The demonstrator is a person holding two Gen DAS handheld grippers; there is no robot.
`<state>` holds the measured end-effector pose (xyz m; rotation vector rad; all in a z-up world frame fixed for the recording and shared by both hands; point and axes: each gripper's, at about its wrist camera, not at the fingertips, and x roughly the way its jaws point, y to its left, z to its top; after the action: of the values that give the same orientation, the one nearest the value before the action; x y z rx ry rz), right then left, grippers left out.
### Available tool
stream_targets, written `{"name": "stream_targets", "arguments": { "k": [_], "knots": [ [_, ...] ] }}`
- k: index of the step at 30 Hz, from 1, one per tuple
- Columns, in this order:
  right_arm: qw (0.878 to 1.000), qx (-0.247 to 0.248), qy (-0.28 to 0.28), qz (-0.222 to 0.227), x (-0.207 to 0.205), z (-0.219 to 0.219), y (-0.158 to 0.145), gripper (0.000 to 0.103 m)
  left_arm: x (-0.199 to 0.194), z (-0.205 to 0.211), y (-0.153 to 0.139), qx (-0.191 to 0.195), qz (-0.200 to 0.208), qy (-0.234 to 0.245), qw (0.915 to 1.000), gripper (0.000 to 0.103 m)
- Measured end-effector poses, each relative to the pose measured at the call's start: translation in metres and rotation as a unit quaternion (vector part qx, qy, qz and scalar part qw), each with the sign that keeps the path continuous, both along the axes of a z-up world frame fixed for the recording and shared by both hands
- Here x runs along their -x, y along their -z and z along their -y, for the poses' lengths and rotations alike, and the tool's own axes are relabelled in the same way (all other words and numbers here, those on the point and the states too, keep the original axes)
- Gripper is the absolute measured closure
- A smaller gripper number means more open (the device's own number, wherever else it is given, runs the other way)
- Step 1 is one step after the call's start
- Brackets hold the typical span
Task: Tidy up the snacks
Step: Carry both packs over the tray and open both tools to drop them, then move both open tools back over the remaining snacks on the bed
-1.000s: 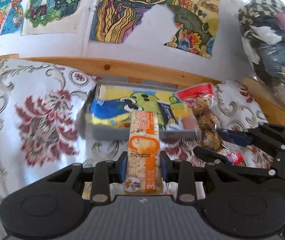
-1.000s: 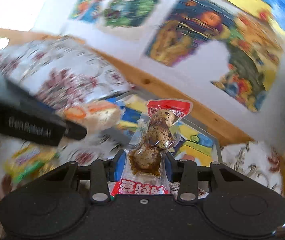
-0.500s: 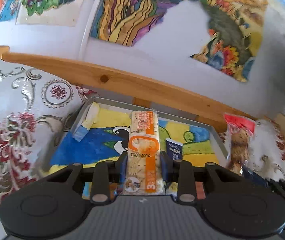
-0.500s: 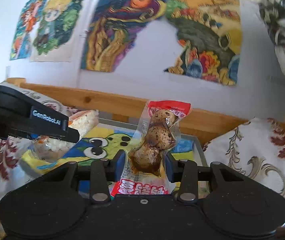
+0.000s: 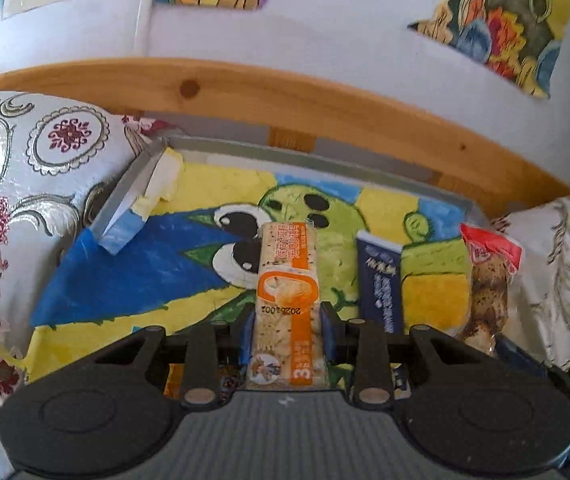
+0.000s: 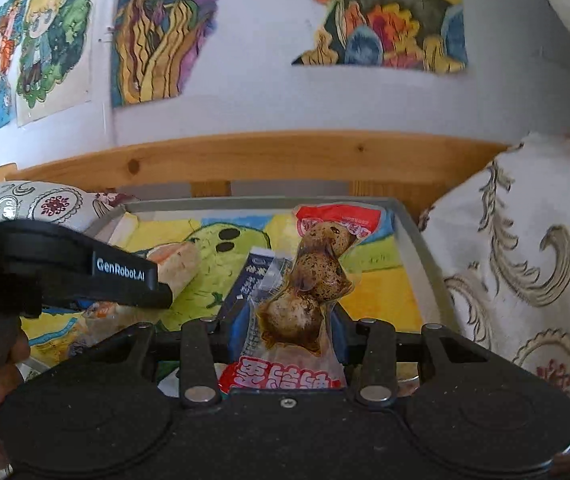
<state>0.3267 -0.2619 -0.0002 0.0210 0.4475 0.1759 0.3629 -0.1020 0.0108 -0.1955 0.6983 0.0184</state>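
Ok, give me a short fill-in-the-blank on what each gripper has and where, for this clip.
1. The left gripper is shut on an orange ____ bar.
2. The right gripper holds a clear pack of speckled ____.
3. Both snacks hang over a grey ____ lined with a cartoon drawing.
4. A dark ____ packet already lies inside it.

Missing: cracker; eggs; tray; blue

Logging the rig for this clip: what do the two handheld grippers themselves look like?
Both are matte black plastic with two round discs at the base and silver pivot screws on the linkage bars. The left gripper and right gripper have blue finger pads. White "GenRobot.AI" lettering marks the left one's side. No cables or sleeves show.
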Motion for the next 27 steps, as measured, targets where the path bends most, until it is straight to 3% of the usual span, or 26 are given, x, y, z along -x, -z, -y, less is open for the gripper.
{"name": "stream_targets", "arguments": {
  "k": [7, 15, 21, 27],
  "knots": [
    [1.0, -0.001, -0.013, -0.011, -0.002, 0.003, 0.005, 0.05, -0.002, -0.003, 0.005, 0.013, -0.006, -0.011, 0.9998, 0.062],
    [1.0, 0.008, -0.007, 0.017, 0.01, 0.005, -0.008, 0.036, 0.016, -0.013, -0.012, 0.023, 0.012, -0.038, 0.9989, 0.022],
    [0.998, -0.013, 0.005, 0.056, 0.037, 0.016, -0.029, 0.019, 0.046, -0.025, -0.034, 0.035, 0.052, -0.058, 0.9963, 0.004],
    [0.995, -0.015, 0.004, 0.1, 0.077, 0.024, -0.054, 0.008, 0.087, -0.03, -0.055, 0.03, 0.093, -0.066, 0.993, 0.001]
  ]
}}
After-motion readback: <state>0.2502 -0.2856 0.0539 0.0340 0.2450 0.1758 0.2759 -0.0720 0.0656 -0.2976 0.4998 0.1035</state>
